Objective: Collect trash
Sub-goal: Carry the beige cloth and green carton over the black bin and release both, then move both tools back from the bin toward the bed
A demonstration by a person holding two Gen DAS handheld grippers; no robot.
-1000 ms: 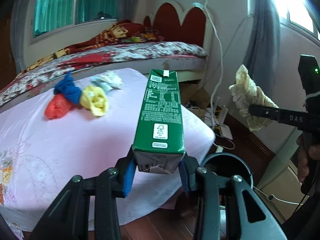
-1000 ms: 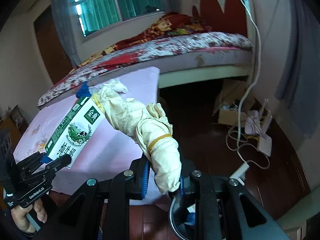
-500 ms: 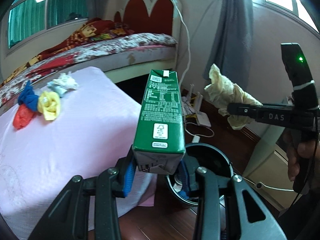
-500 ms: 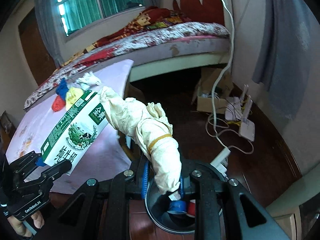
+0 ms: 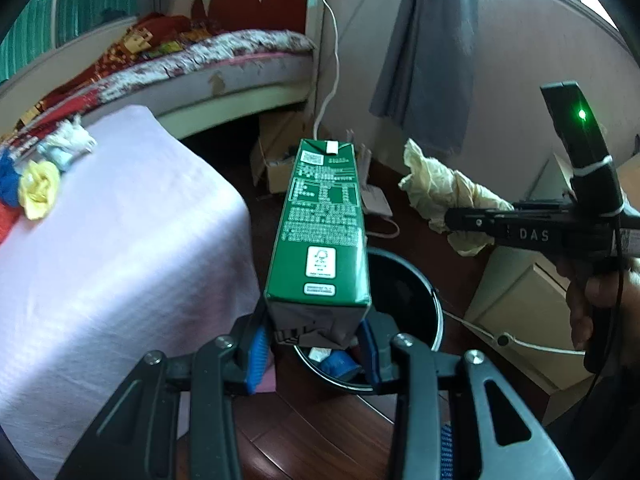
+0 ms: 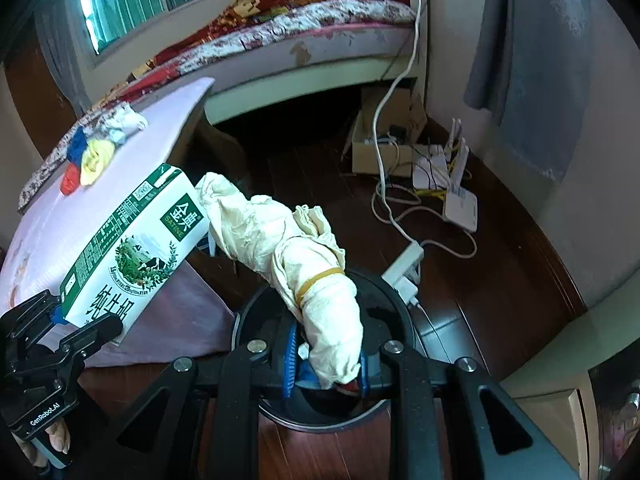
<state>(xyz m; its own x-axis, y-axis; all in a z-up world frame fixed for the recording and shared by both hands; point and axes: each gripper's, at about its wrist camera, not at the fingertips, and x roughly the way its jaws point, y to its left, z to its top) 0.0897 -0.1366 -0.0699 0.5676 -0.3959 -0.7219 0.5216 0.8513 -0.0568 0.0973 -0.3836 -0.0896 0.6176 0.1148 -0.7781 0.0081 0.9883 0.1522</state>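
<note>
My left gripper (image 5: 316,350) is shut on the base of a green milk carton (image 5: 322,232) and holds it over the near rim of a black trash bin (image 5: 416,292) on the floor. My right gripper (image 6: 326,364) is shut on a cream paper wad with a rubber band (image 6: 308,256), held above the same bin (image 6: 400,300). The carton (image 6: 132,252) and left gripper (image 6: 80,320) show at the left of the right wrist view. The right gripper (image 5: 460,220) and wad (image 5: 444,196) show at the right of the left wrist view. Trash lies in the bin.
A pink-covered table (image 5: 120,240) stands left of the bin, with red, blue, yellow and white crumpled pieces (image 6: 96,152) at its far end. A bed (image 6: 304,28), cardboard box (image 6: 384,136), cables, router (image 6: 460,204) and power strip (image 6: 408,268) lie beyond. A cabinet (image 5: 516,300) stands right.
Both grippers have swung right, off the table, and lowered toward the bin, which now lies under the carton and the wad. Both grips are unchanged.
</note>
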